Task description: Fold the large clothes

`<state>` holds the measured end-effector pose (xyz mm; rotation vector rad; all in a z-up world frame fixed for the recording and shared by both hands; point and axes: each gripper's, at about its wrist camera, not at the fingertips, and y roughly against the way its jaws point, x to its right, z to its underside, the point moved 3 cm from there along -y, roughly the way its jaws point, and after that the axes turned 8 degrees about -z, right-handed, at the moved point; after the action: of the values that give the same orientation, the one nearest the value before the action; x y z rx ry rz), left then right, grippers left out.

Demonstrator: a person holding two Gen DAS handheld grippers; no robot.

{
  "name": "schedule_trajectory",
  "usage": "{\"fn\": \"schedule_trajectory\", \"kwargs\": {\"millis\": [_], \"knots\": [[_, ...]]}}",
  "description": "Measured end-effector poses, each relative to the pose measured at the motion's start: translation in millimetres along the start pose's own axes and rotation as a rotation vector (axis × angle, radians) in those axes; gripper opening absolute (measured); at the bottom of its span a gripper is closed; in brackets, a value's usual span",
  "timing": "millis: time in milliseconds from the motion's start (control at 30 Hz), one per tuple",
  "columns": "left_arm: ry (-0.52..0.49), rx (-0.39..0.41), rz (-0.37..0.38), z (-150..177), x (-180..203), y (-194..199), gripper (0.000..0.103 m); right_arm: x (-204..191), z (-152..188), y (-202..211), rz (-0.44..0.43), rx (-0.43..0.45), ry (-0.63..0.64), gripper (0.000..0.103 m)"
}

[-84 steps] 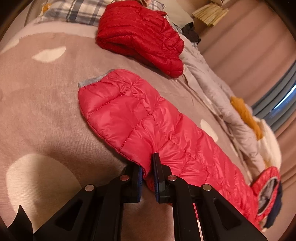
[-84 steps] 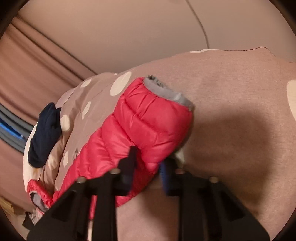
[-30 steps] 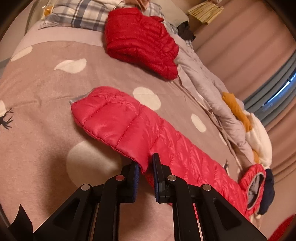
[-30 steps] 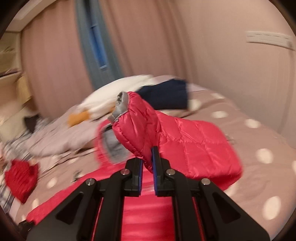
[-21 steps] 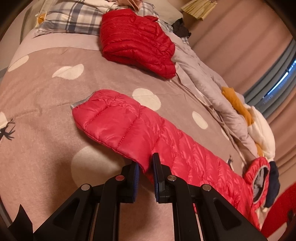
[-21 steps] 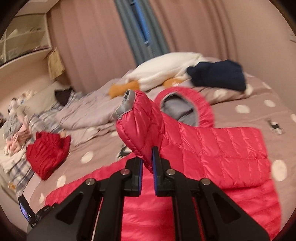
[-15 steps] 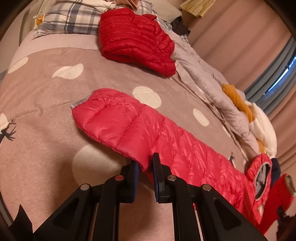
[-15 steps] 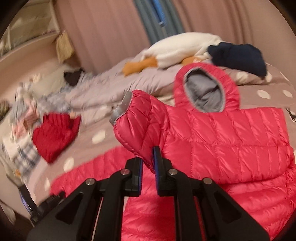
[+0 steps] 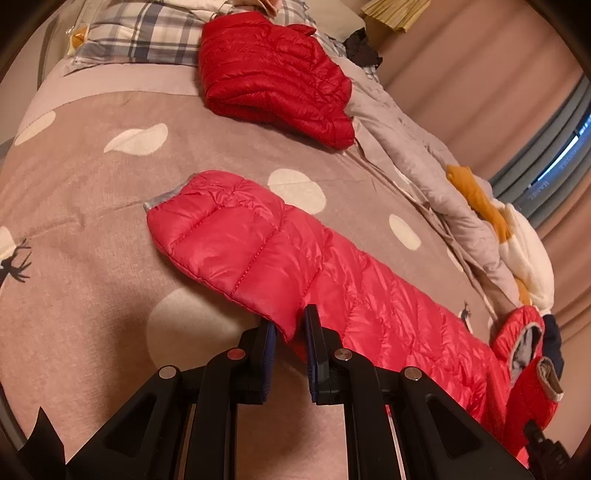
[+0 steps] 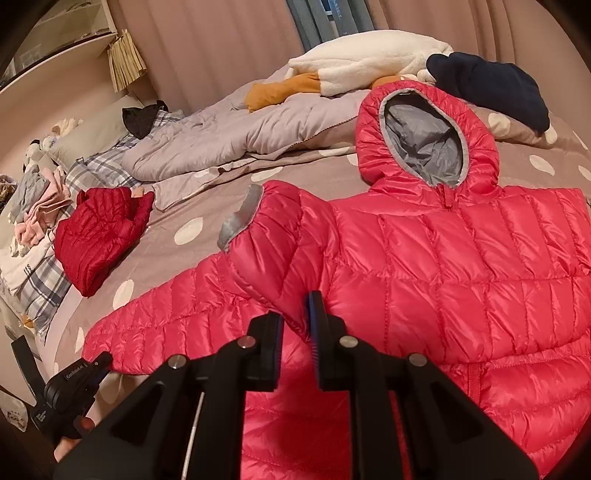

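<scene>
The red puffer jacket (image 10: 461, 266) lies face up across the spotted bedspread (image 9: 92, 155), hood (image 10: 424, 136) toward the far side. The left tongs (image 9: 288, 332) are closed on the edge of one sleeve (image 9: 236, 243), which lies stretched flat on the bed, its grey cuff toward the far left. That grip probably pins the sleeve so the body stays put. The right tongs (image 10: 297, 321) are clamped on the other sleeve (image 10: 273, 236), lifted and carried in over the chest with its grey cuff (image 10: 240, 218) pointing up and away. It seems held that way to lay the sleeve across the front as a first fold.

Around it, a darker red jacket (image 9: 273, 74), already folded, sits far left near the plaid pillow (image 9: 147, 33). A rumpled grey quilt (image 10: 229, 136) runs along the far edge, with a white and orange plush (image 10: 351, 70) and a navy garment (image 10: 487, 88) close behind the hood. None of these lie on the jacket, so the fold looks unobstructed, though the quilt and the navy garment crowd the hood end and leave little spare bed there
</scene>
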<state>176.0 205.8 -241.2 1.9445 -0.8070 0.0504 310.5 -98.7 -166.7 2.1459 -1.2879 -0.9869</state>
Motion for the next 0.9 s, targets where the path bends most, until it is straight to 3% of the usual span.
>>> {"fn": "schedule_trajectory", "kwargs": {"millis": [33,100,133,200,367,433,700,900], "knots": [[0.0,0.003,-0.001,0,0,0,0.011,-2,0,0,-0.001,0.002,0.008,0.02],[-0.002,0.005,-0.004,1,0,1,0.011,-5,1,-1,-0.018,0.008,0.016,0.039],[-0.004,0.005,-0.003,1,0,1,0.01,-7,2,-1,-0.038,0.011,0.017,0.042],[-0.003,0.005,-0.001,0,-1,1,0.01,-14,3,0,-0.061,0.016,0.03,0.044],[0.008,-0.005,0.005,-1,-3,0,0.01,-31,3,1,0.012,0.056,0.134,0.046],[0.007,-0.009,0.004,-1,-4,-1,0.01,-31,2,1,0.004,0.057,0.133,0.051],[-0.004,-0.009,-0.005,-1,-4,0,0.01,-7,-5,14,-0.003,0.086,0.029,0.082],[-0.015,-0.011,-0.013,-1,-6,-1,0.01,39,-19,36,0.043,0.139,-0.099,0.086]]}}
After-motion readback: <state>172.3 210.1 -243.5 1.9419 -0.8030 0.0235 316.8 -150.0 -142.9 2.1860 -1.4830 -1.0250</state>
